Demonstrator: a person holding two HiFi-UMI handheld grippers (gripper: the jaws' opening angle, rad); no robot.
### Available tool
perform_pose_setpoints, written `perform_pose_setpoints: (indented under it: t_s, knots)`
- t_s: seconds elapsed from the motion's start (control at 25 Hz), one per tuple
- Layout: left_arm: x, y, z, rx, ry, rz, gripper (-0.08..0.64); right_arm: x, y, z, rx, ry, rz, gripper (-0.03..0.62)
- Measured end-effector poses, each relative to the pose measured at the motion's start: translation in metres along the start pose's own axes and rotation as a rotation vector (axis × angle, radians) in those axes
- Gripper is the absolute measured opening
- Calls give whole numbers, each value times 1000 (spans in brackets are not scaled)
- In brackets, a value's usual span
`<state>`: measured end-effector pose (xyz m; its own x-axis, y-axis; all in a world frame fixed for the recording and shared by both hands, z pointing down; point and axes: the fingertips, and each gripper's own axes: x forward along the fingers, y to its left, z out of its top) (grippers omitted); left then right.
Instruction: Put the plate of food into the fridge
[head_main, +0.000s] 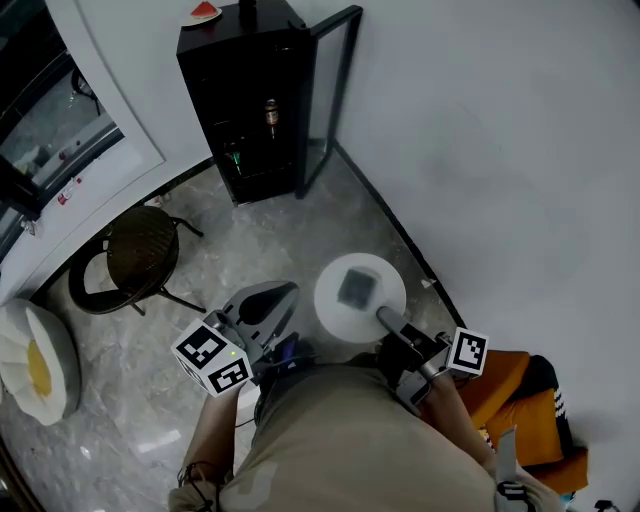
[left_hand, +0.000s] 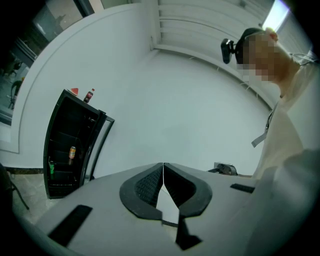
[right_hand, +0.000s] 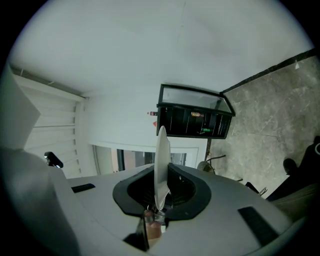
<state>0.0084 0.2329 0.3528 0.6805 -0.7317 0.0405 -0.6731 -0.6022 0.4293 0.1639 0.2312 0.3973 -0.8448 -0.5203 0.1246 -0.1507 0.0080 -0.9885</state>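
Note:
A white plate (head_main: 360, 298) carrying a flat grey piece of food (head_main: 356, 288) hangs level over the floor, and my right gripper (head_main: 385, 320) is shut on its near rim. In the right gripper view the plate (right_hand: 161, 165) stands edge-on between the pads of that gripper (right_hand: 161, 187). My left gripper (head_main: 275, 297) is beside it to the left, shut and holding nothing; its jaws (left_hand: 163, 172) meet at the tips. The black fridge (head_main: 245, 110) stands ahead against the wall with its glass door (head_main: 335, 90) swung open; it also shows as the fridge (left_hand: 67, 145) and the fridge (right_hand: 195, 120).
A can (head_main: 270, 115) stands on a fridge shelf. A watermelon slice (head_main: 204, 12) and a bottle (head_main: 247, 10) are on the fridge top. A round stool (head_main: 140, 250) and a white cushion (head_main: 35, 360) are at the left, an orange seat (head_main: 520, 400) at the right by the wall.

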Motion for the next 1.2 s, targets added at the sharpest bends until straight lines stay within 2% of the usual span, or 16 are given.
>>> perform_pose_setpoints:
  t_s: [0.32, 0.6, 0.96, 1.2]
  knots:
    - [-8, 9, -3, -23, 4, 33, 12, 14, 2, -3, 2, 55, 10, 37]
    - [12, 8, -4, -28, 15, 57, 11, 14, -4, 16, 21, 87, 22, 37]
    - [78, 0, 12, -4, 26, 74, 12, 8, -5, 74, 46, 121, 58, 37]
    - [107, 2, 15, -4, 31, 120, 12, 8, -12, 109, 43, 154, 75, 37]
